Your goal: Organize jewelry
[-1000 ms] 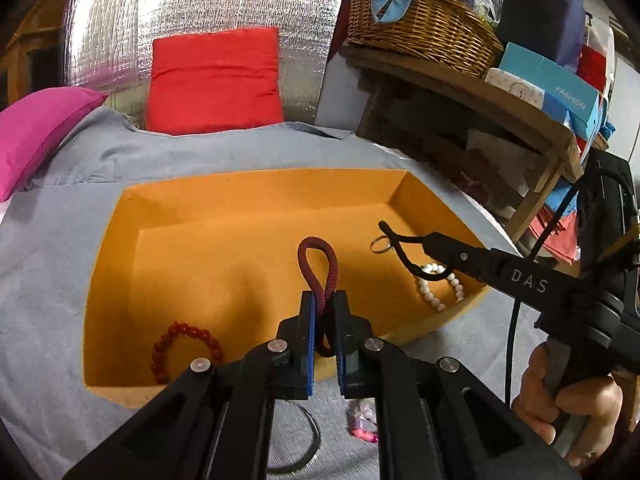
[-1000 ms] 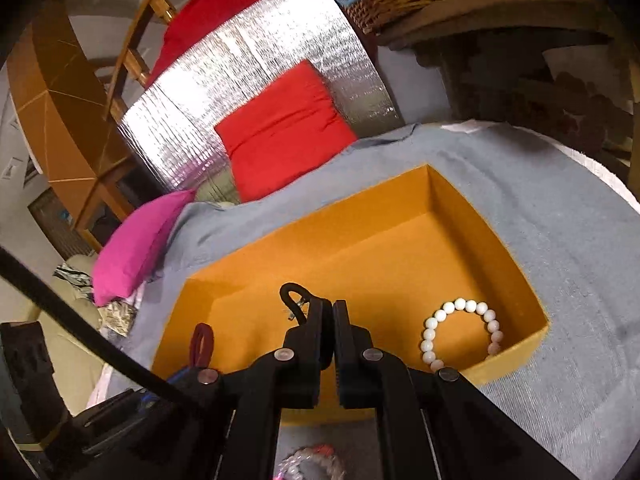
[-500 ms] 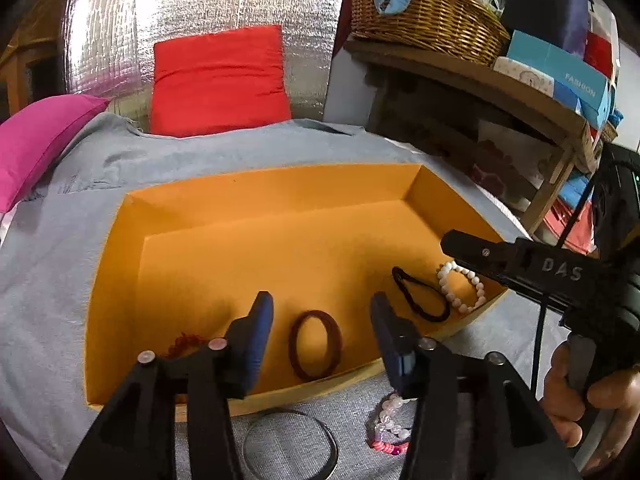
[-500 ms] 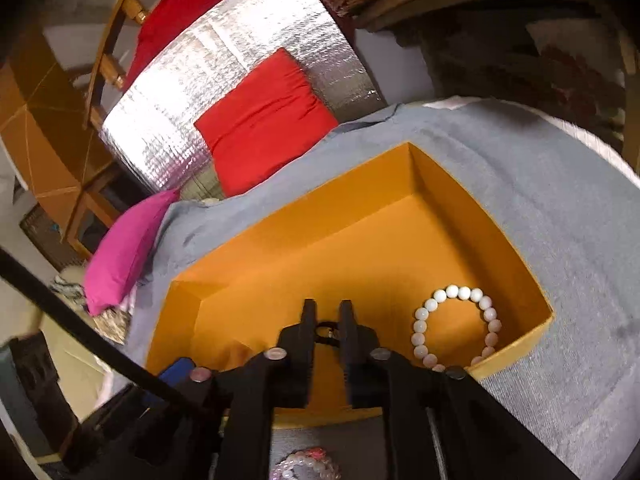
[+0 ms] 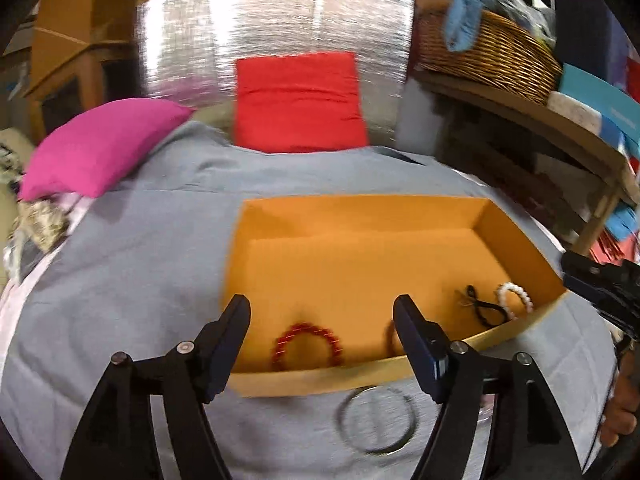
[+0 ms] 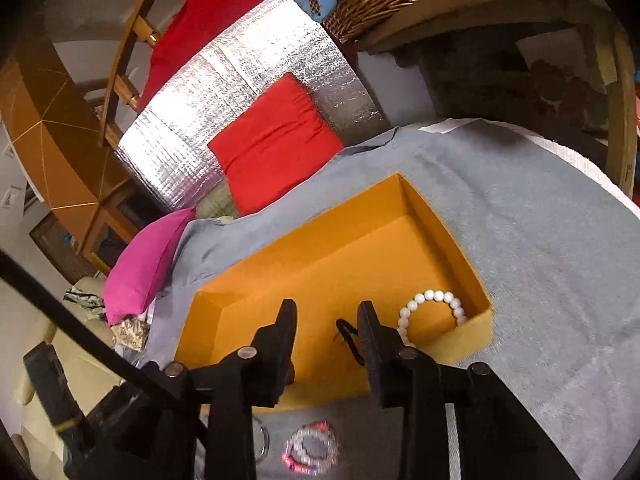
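Observation:
An orange box [image 5: 360, 216] sits on the grey cloth. Inside it lie a red bead bracelet [image 5: 307, 346], a black cord with a ring [image 5: 482, 308] and a white pearl bracelet [image 5: 514, 300]; the dark red loop is mostly hidden behind my left gripper's right finger. My left gripper [image 5: 322, 320] is open and empty above the box's near edge. A metal ring [image 5: 376, 420] lies on the cloth below it. My right gripper [image 6: 326, 320] is open and empty over the box [image 6: 320, 256], beside the black cord [image 6: 346, 332] and the pearl bracelet [image 6: 430, 308]. A clear-and-pink bead bracelet [image 6: 312, 446] lies on the cloth.
A red cushion [image 5: 298, 102] and a pink cushion [image 5: 100, 148] lie at the back against a silver foil panel [image 5: 276, 36]. A wooden shelf [image 5: 532, 120] with a wicker basket [image 5: 484, 56] stands at the right. The person's right hand [image 5: 622, 412] shows at the right edge.
Both grippers opened. The left let the dark red loop drop into the box, the right let go of the black cord. Both have pulled back toward the box's near edge.

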`<action>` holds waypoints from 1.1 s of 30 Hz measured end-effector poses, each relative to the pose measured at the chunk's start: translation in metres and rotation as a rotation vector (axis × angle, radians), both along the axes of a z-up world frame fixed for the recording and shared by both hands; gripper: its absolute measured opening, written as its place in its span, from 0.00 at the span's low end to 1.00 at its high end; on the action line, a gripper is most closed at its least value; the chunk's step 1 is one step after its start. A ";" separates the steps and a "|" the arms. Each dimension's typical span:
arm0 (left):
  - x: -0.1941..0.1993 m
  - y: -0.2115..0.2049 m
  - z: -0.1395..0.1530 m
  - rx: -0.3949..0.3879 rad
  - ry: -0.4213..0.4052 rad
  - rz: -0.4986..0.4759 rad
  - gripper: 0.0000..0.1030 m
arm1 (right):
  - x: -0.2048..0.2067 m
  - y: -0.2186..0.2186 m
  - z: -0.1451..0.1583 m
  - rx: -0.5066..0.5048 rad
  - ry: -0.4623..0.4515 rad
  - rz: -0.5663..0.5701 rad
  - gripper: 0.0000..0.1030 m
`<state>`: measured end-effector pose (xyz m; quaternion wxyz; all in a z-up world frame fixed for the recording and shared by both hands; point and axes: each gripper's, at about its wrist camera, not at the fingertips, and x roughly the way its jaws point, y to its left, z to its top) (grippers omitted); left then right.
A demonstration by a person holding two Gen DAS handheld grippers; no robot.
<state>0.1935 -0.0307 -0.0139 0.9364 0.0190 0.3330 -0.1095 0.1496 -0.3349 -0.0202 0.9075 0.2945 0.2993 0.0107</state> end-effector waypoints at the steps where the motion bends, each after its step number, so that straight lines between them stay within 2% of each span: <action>1: -0.003 0.007 0.000 0.007 -0.004 0.017 0.73 | -0.004 0.000 0.001 0.002 -0.001 0.002 0.44; 2: -0.007 0.014 -0.001 0.017 -0.006 0.033 0.73 | -0.009 -0.001 0.003 0.004 -0.002 0.003 0.48; 6: -0.022 0.033 -0.006 0.063 0.003 0.056 0.73 | -0.022 -0.001 0.003 -0.003 0.003 0.034 0.49; 12: -0.046 0.056 -0.018 0.114 0.046 0.047 0.73 | -0.027 0.007 -0.014 -0.026 0.070 0.144 0.48; 17: -0.072 0.070 -0.030 0.080 0.105 0.039 0.73 | -0.026 0.023 -0.036 -0.044 0.152 0.238 0.48; 22: -0.096 0.064 -0.050 0.010 0.225 -0.019 0.73 | -0.019 0.034 -0.055 -0.032 0.217 0.267 0.48; 25: -0.105 0.055 -0.066 0.018 0.294 -0.035 0.73 | -0.013 0.039 -0.062 -0.024 0.251 0.272 0.48; 29: -0.105 0.043 -0.078 0.028 0.340 -0.045 0.73 | -0.005 0.049 -0.071 -0.053 0.296 0.281 0.46; 31: -0.103 0.040 -0.080 0.019 0.341 -0.045 0.73 | -0.002 0.053 -0.076 -0.069 0.320 0.284 0.42; 33: -0.100 0.038 -0.083 0.003 0.347 -0.041 0.73 | 0.001 0.057 -0.078 -0.102 0.324 0.284 0.34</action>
